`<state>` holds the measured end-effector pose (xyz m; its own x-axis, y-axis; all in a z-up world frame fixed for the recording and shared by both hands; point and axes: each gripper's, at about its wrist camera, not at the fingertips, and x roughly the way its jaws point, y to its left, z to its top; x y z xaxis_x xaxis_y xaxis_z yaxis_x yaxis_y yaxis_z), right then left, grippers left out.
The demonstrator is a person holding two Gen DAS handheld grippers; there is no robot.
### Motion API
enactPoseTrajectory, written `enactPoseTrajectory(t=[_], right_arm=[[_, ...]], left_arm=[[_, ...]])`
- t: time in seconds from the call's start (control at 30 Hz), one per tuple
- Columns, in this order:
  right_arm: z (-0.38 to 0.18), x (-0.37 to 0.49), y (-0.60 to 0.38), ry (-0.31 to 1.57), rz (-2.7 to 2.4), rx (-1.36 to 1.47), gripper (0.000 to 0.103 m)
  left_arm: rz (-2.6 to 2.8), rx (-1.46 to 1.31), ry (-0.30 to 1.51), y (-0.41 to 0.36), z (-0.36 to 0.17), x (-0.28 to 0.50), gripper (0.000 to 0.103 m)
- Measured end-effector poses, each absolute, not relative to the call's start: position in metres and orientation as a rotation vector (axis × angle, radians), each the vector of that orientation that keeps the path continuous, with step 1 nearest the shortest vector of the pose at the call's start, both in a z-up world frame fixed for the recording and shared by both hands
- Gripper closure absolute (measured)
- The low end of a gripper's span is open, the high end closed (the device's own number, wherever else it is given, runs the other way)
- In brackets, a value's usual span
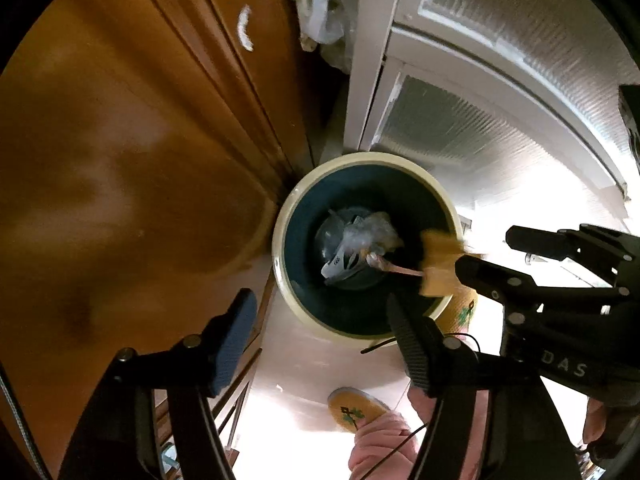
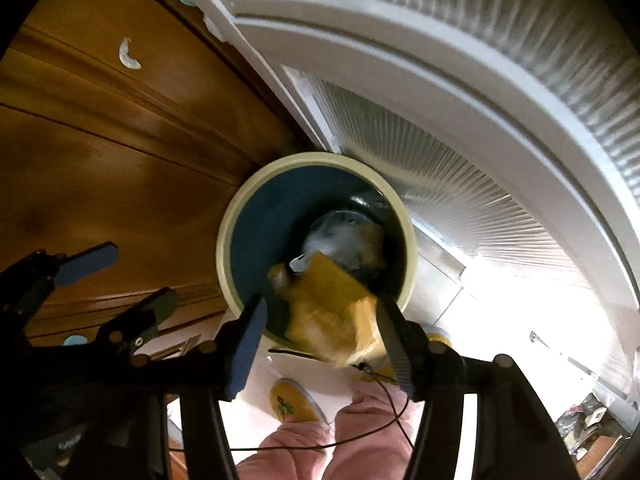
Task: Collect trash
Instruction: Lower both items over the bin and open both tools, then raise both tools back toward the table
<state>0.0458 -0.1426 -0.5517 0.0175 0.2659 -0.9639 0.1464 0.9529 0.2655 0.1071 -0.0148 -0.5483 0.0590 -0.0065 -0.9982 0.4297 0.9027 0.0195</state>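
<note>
Right wrist view: nearest the lens, the right hand-held gripper [image 2: 320,332] stands spread, and a crumpled yellow-brown paper wrapper [image 2: 332,316] sits blurred between its fingers; its right edge lies against the ribbed right finger, though I cannot tell whether that finger actually touches it, and the blue left pad is clear of it. It looks to be dropping over the near rim of the round cream-rimmed wastebasket with a dark blue inside [image 2: 240,208]. The left hand-held gripper [image 1: 320,328] is likewise spread, with nothing between its fingers. Farther down, at the bottom of the basket, lie clear plastic film and scraps of white paper [image 1: 360,240]. Beyond stand a brown wooden cabinet [image 2: 100,160] and a white door with ribbed glass [image 2: 460,200].

The wrapper is probably light, soft and easily crushed; if it catches on the rim, pinching a folded edge should be enough.
</note>
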Motion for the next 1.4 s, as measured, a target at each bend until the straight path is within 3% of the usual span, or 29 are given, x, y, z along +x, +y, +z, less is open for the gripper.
enactPoseTrajectory(t=[0.23,0.47,1.07,1.4], right_arm=[[-0.528,0.045,-0.143,1.524,0.116,0.343,0.041],[-0.476,0.030,-0.144,1.497,0.116,0.365,0.040],[-0.199,-0.015,-0.145,1.222,0.108,0.316,0.040],[-0.088,-0.018,-0.171,1.105,0.017,0.300,0.040]], left_arm=[[-0.339,0.325,1.471,-0.011,-0.527,0.103,0.037],[-0.374,0.309,1.457,-0.005,-0.469,0.074,0.037],[-0.551,0.284,1.167,-0.001,-0.194,0.023,0.037],[-0.608,0.277,1.003,-0.010,-0.061,0.043,0.035]])
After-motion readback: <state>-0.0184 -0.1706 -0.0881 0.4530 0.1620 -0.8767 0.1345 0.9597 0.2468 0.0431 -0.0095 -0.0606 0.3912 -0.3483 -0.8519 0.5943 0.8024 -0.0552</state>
